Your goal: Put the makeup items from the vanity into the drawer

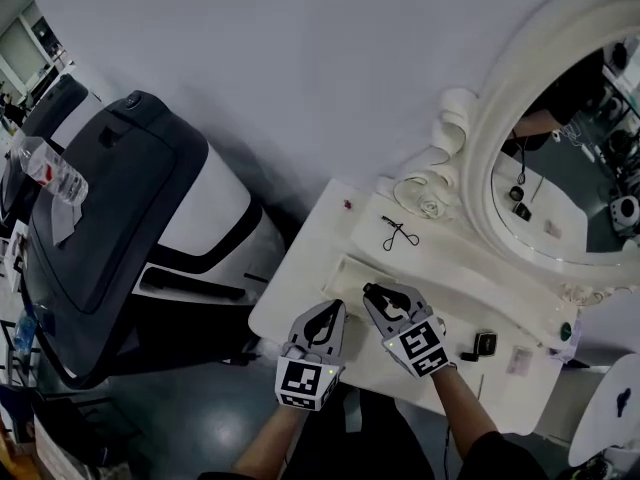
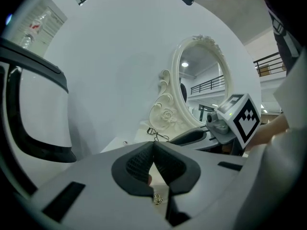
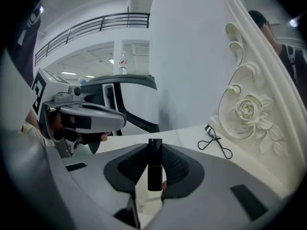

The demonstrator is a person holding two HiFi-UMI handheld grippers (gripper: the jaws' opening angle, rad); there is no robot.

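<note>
Right gripper (image 1: 375, 293) is gripping an upright black tube (image 3: 154, 164); left gripper (image 1: 335, 310), jaws together and empty, is hovering alongside above the vanity (image 1: 300, 278)

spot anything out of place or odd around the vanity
Nothing is spilled or damaged. Only a water bottle perched on the black machine beside the vanity looks out of place.

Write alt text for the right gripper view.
The right tool grips a slim black cylindrical tube upright between its jaws, over the white vanity top. The left tool is at left; a black wire eyelash curler lies at right, near the carved white rose mirror frame.
</note>
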